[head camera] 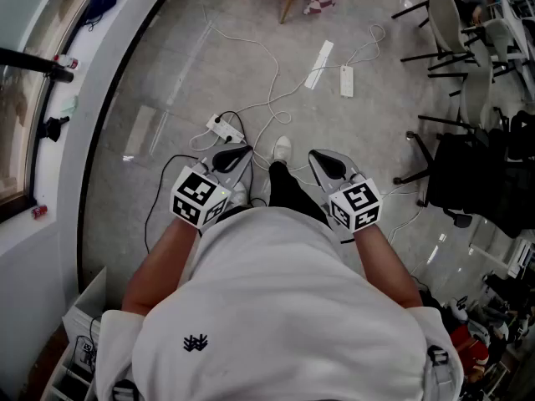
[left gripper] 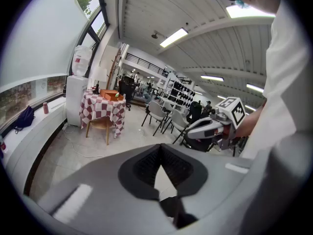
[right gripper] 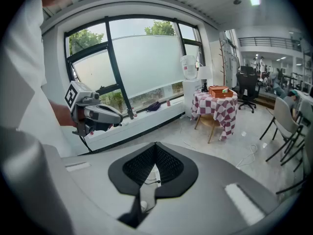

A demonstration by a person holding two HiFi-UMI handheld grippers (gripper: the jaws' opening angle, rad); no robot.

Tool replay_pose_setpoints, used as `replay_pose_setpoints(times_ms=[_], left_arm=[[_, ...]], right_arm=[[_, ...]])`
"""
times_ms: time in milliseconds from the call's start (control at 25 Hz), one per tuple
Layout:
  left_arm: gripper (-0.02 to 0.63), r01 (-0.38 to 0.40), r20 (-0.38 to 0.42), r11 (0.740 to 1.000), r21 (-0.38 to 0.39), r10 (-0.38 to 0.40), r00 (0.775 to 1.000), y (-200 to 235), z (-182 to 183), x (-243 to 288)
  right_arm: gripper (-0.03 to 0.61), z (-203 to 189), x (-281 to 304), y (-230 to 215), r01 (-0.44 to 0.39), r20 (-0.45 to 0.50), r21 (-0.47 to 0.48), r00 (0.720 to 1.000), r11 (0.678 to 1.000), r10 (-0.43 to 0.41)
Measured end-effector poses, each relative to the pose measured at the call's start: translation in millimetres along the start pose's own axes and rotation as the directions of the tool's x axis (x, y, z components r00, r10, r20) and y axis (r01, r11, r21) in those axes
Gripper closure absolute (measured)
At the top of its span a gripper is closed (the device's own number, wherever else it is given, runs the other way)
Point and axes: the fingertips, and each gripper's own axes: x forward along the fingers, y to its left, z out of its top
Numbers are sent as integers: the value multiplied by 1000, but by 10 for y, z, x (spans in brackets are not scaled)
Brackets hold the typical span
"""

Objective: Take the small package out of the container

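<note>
I hold both grippers side by side in front of my waist, pointing forward and down at the floor. My left gripper is shut with nothing between its jaws, and its dark pads meet at the tip in its own view. My right gripper is also shut and empty, with its pads touching. Each gripper shows in the other's view: the right gripper and the left gripper. No small package or container can be made out. An orange box sits on a far checked table.
Power strips and white cables lie on the grey floor ahead of my shoe. Chairs and a black office chair stand at the right. A curved window sill runs along the left. A white shelf is at lower left.
</note>
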Motion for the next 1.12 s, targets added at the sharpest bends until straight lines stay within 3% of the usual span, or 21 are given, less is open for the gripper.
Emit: replay_pose_setpoints(times_ms=[280,360,520,680,800,1000,1120], left_arm=[[559,-9,-50,1000,9,10,999,95,539,640],[559,-15,-73,999,51,19,997,106,718,903],[558,-39,-112,977,208,63,992,60,1111,1376],[558,-50,-82,983,176,66,994,83,1488,1689],[548,-65,-63,979,195,79,995,113,1743,1876],[515,-80,-41,973,216,91,995,268,2044,2229],[515,-64,-36,974,215,74,997,504,2207,2464]], right_arm=[[578,479,41,-726,-42,19,-40,999,998,42],[578,525,26,-996,-48,28,-25,998,999,49],[578,522,-8,-1514,-63,32,18,998,998,62],[577,588,-69,-1939,-57,54,-7,997,998,57],[575,694,-55,-2178,-49,76,-16,996,999,50],[572,909,12,-2602,1,147,18,989,1000,-4],[568,949,194,-2813,10,139,52,990,999,-17]])
